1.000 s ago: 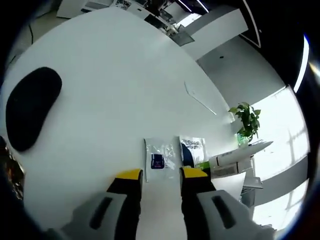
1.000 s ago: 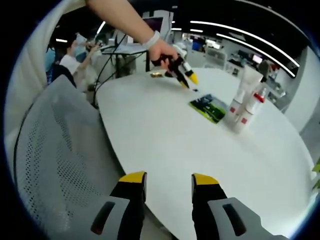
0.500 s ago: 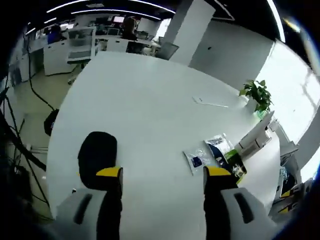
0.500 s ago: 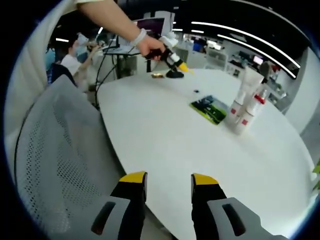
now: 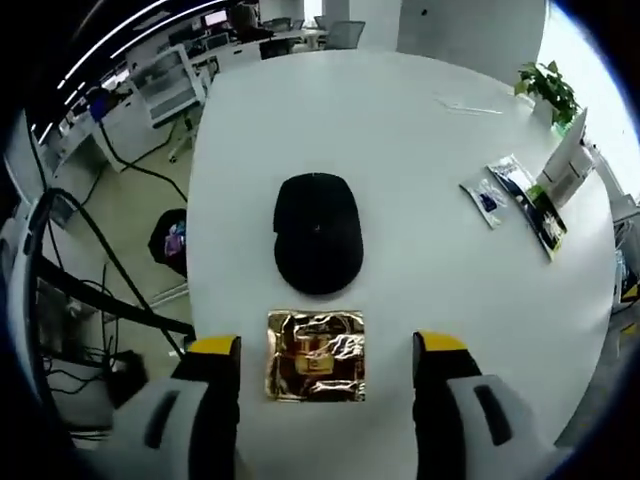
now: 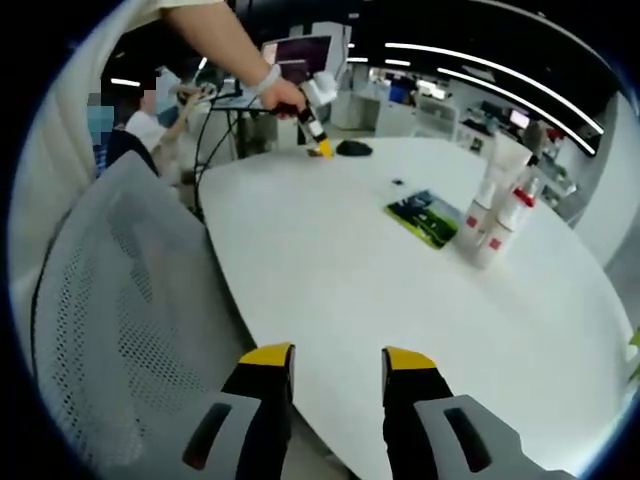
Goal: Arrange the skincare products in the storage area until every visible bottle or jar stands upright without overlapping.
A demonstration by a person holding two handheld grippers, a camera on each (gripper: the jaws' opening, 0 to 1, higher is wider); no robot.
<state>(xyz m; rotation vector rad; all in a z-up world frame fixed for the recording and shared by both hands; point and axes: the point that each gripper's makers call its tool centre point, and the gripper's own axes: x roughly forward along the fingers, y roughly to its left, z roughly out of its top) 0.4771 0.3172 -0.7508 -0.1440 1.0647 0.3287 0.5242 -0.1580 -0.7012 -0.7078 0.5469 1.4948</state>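
Left gripper [image 5: 328, 345] is hovering with its yellow-tipped jaws spread wide, empty, over a shiny gold foil sachet [image 5: 315, 355] lying flat on the round white surface [image 5: 420, 180], just beside a black oval mouse-like pad [image 5: 317, 231]. Right gripper [image 6: 337, 357] is hanging empty near the surface's edge, jaws moderately apart, beside a grey mesh chair back [image 6: 110, 300]. Far across, white tubes with red bands [image 6: 490, 225] are standing upright and crowded together (touching, as far as I can tell) beside a flat green-and-black packet [image 6: 425, 217]. Those tubes are probably light, smooth and easy to topple, so gripping low on the body seems wisest; the foil sachet looks thin and slippery, best pinched at an edge. Around us an open office is stretching away under strip lights.
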